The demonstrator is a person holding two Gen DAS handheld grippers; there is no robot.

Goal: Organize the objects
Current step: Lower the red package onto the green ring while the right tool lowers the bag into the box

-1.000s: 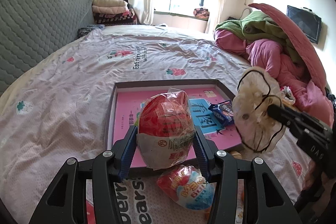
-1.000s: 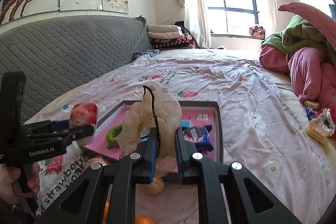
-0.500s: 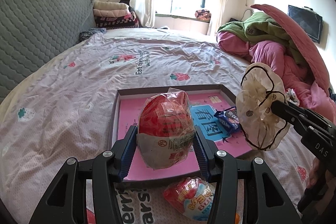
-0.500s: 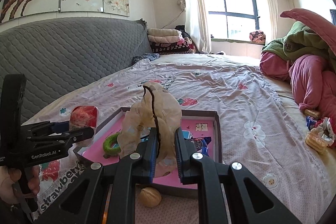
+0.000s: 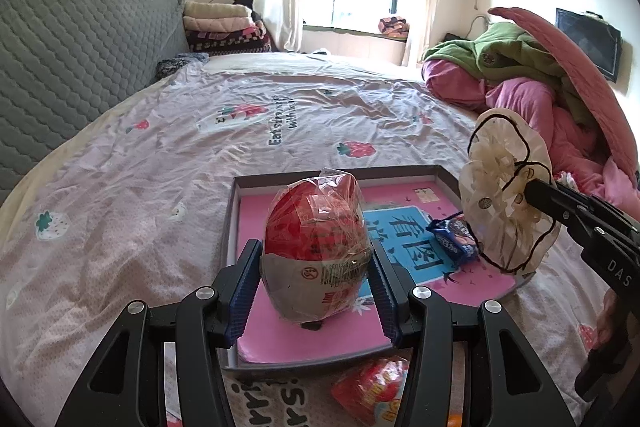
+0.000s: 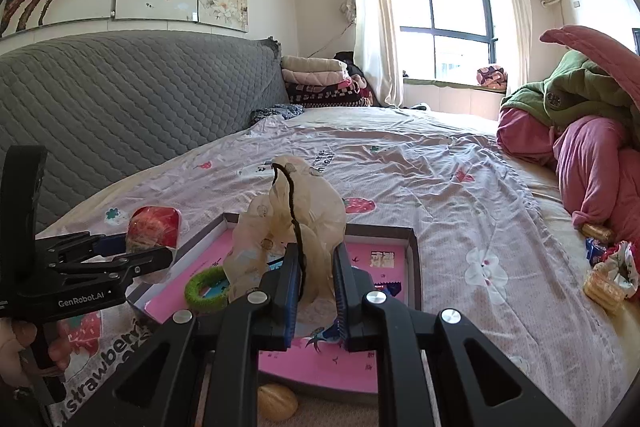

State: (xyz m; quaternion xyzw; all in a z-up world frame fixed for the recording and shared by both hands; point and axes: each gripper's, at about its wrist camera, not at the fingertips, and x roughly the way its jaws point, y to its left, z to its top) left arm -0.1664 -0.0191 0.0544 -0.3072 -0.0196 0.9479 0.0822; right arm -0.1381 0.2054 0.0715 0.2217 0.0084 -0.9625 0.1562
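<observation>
Carried forward over the tray [image 5: 440, 174] now: left gripper [image 5: 316, 291] clenching wrapped egg [image 5: 316, 247], right gripper [image 6: 316, 291] pinching cream scrunchie [image 6: 292, 223]; release imminent.

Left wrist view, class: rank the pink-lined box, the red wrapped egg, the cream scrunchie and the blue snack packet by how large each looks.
1. pink-lined box
2. red wrapped egg and cream scrunchie look about alike; both are held up near the camera, so I leave them unranked.
3. blue snack packet
</observation>
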